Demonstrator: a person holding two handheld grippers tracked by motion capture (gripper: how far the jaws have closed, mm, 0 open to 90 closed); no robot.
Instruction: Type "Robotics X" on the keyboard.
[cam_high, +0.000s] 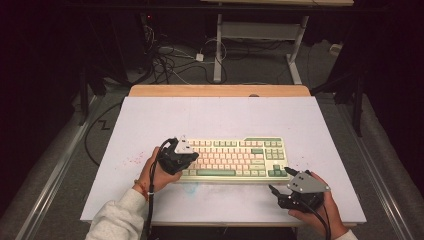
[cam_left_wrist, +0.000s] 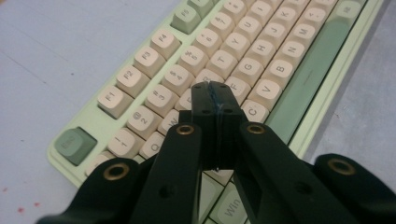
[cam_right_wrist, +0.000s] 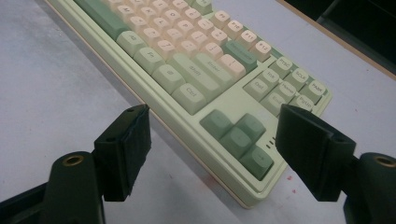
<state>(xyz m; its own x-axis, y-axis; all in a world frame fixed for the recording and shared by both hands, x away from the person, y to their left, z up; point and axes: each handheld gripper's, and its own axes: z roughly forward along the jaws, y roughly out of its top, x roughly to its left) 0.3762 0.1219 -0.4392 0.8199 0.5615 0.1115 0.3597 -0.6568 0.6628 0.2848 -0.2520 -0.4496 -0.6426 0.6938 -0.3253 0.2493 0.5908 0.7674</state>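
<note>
**A:** Centre of the high view: a cream-and-green keyboard (cam_high: 232, 158) lies flat on the pale table (cam_high: 150, 120), a little below the middle of the frame. What is in hand here?

**B:** Key-pressing, by the look of it. The left gripper (cam_high: 176, 156) sits over the keyboard's left end, at centre left of the high view. In the left gripper view its jaws are pressed fully together, holding nothing, the closed tip (cam_left_wrist: 214, 91) poised among the letter keys in the middle of the frame, near the D and C caps. Whether the tip touches a key or hovers just above, I cannot tell.

**A:** And the other hand?

**B:** The right gripper (cam_high: 285, 181) waits at lower right of the high view, off the keyboard's near right corner, on bare table. In the right gripper view its jaws stand wide apart and empty, with the arrow keys (cam_right_wrist: 238, 137) between them at lower centre of the frame.

**A:** How far along, then?

**B:** Early or mid-way, I'd judge. The left gripper is set to press; the right has not engaged. No key looks visibly sunk. Any pressing on the right side appears still to be done.
</note>
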